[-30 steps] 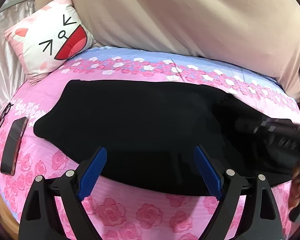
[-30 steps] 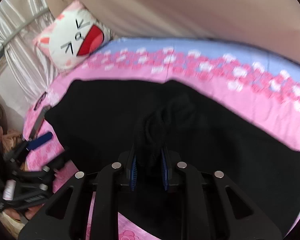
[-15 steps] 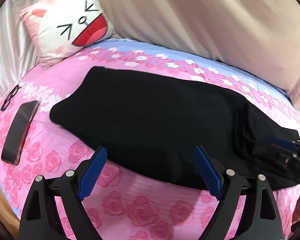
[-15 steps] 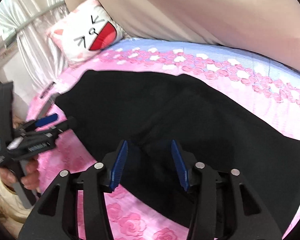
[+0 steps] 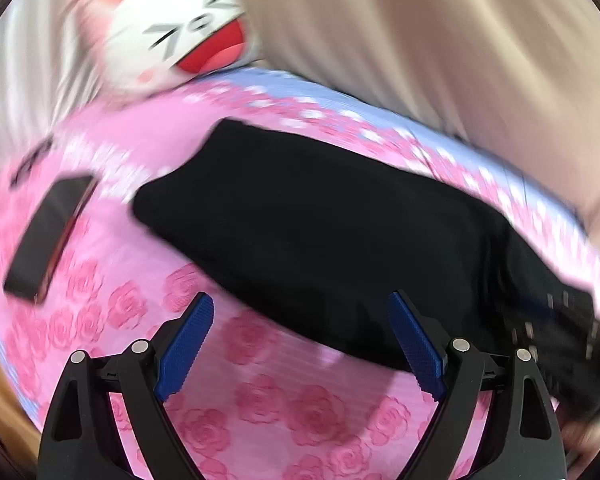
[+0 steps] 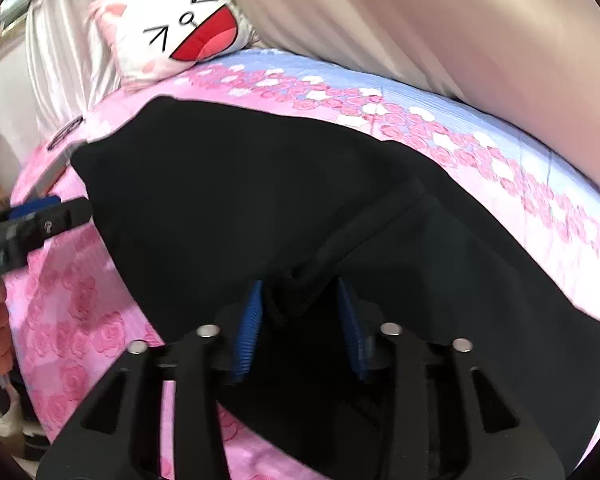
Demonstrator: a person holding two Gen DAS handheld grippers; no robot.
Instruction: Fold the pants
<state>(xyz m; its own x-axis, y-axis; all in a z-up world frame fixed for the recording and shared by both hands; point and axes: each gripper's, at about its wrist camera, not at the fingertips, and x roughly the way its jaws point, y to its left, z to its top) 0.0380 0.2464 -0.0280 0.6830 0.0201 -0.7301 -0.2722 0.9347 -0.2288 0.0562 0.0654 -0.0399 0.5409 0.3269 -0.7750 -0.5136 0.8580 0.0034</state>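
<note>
Right gripper (image 6: 300, 328) was pinching a bunched bit of the black pants (image 6: 260, 200) 1 second ago, now its jaws are opening and the fabric sits loose between them, so that fold looks dropped. Left gripper (image 5: 300, 344) hangs wide apart over the pink bedsheet (image 5: 260, 420), holding nothing, and has slid off toward the phone (image 5: 48, 236) side. Pants lie flat across the bed; probably time for the next fold.

Motion blurs the cat pillow (image 5: 172, 36) and phone (image 5: 50, 236)
</note>
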